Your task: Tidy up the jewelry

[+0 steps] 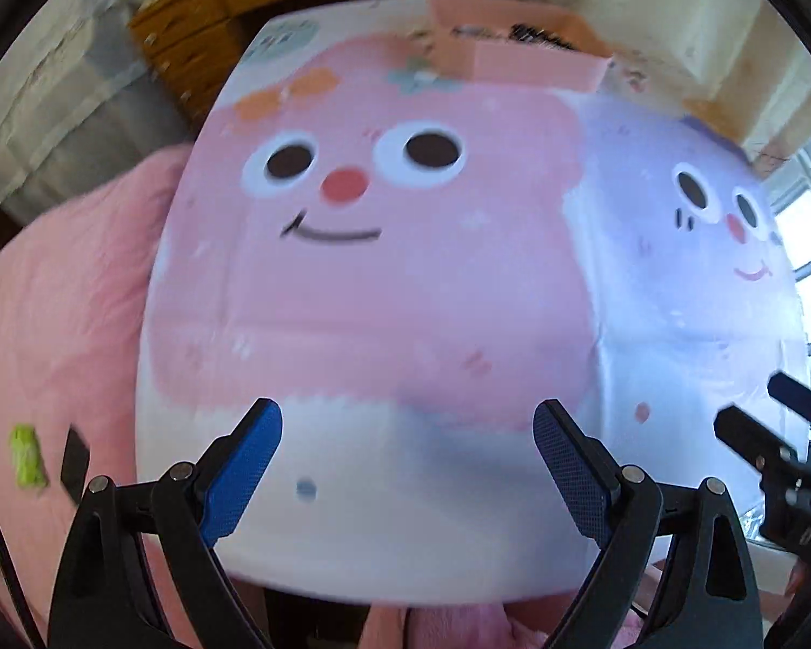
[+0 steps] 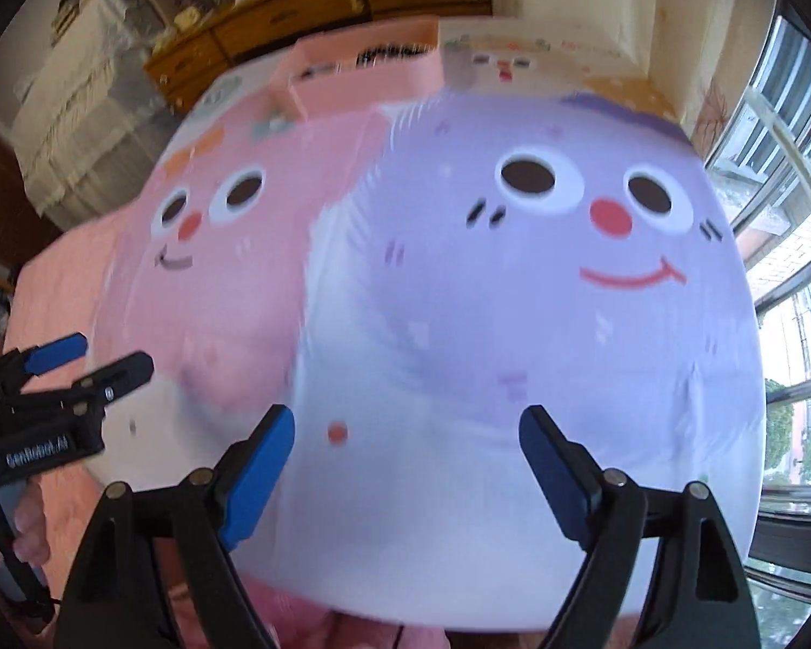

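Observation:
A pink open box point(image 1: 519, 51) stands at the far edge of the cartoon-printed table cover point(image 1: 384, 281); dark jewelry point(image 1: 535, 35) shows inside it, blurred. The box also shows in the right wrist view point(image 2: 367, 73). My left gripper point(image 1: 408, 465) is open and empty, held above the near part of the cover over the pink face. My right gripper point(image 2: 405, 465) is open and empty above the purple face point(image 2: 567, 249). Each gripper shows in the other's view: the right one at the right edge point(image 1: 773, 432), the left one at the left edge point(image 2: 75, 373).
A pink bedspread point(image 1: 54, 324) lies to the left with a small green item point(image 1: 27, 457) on it. A wooden dresser point(image 2: 319, 5) stands behind the table. Windows point(image 2: 795, 270) are on the right.

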Demonstrator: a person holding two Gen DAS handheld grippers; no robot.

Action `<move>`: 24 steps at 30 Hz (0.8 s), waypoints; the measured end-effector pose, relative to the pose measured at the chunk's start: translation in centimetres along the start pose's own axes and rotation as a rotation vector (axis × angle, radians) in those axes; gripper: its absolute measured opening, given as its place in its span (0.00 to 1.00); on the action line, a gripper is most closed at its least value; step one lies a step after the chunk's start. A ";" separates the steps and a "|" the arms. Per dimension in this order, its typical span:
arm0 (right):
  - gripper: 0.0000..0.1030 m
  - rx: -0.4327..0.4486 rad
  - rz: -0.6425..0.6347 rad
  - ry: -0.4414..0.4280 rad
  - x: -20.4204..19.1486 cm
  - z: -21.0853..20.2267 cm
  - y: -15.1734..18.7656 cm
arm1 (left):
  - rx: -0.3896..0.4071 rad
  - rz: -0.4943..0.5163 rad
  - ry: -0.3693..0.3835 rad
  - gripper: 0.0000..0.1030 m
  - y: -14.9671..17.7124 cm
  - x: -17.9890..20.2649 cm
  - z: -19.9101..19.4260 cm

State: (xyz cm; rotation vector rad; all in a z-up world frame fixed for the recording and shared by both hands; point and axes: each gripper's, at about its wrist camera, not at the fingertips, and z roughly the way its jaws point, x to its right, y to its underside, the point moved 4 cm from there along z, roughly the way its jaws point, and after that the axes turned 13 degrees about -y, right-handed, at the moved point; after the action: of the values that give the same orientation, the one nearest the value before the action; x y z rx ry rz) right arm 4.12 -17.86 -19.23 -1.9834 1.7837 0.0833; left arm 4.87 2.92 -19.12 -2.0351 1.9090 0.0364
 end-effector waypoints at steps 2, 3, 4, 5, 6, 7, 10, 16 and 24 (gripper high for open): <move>0.84 -0.031 0.011 -0.003 -0.3 -0.3 1.2 | -0.031 -0.028 0.014 0.90 0.8 -0.3 -0.6; 0.84 -0.032 0.022 -0.013 -0.5 -0.7 1.6 | -0.032 -0.035 0.012 0.90 1.1 -0.5 -1.1; 0.84 -0.030 0.036 -0.031 -0.9 -1.3 2.0 | -0.027 -0.037 0.005 0.90 1.3 -0.5 -1.6; 0.85 -0.034 0.047 -0.044 -1.1 -1.8 2.3 | -0.016 -0.035 -0.003 0.90 1.3 -0.5 -2.3; 0.85 -0.042 0.055 -0.056 -1.4 -2.2 2.3 | 0.000 -0.029 -0.006 0.91 1.3 -0.5 -3.1; 0.85 -0.056 0.066 -0.077 -1.7 -2.8 2.4 | 0.007 -0.023 -0.008 0.91 1.1 -0.5 -3.8; 0.85 -0.055 0.086 -0.102 -2.5 -4.5 2.3 | 0.010 -0.028 0.012 0.91 1.2 -0.3 -5.8; 0.85 0.016 0.055 -0.099 -4.2 -8.2 1.7 | 0.079 -0.038 0.026 0.91 0.7 0.1 -9.9; 0.85 0.080 0.027 -0.077 -4.7 -10.4 1.6 | 0.220 -0.073 -0.011 0.99 0.6 -0.2 -14.1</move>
State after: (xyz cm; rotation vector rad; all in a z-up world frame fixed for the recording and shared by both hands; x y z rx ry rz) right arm -0.83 -17.57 -8.80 -1.8759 1.7380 0.0943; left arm 1.18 -0.71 -5.97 -1.9494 1.7461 -0.1719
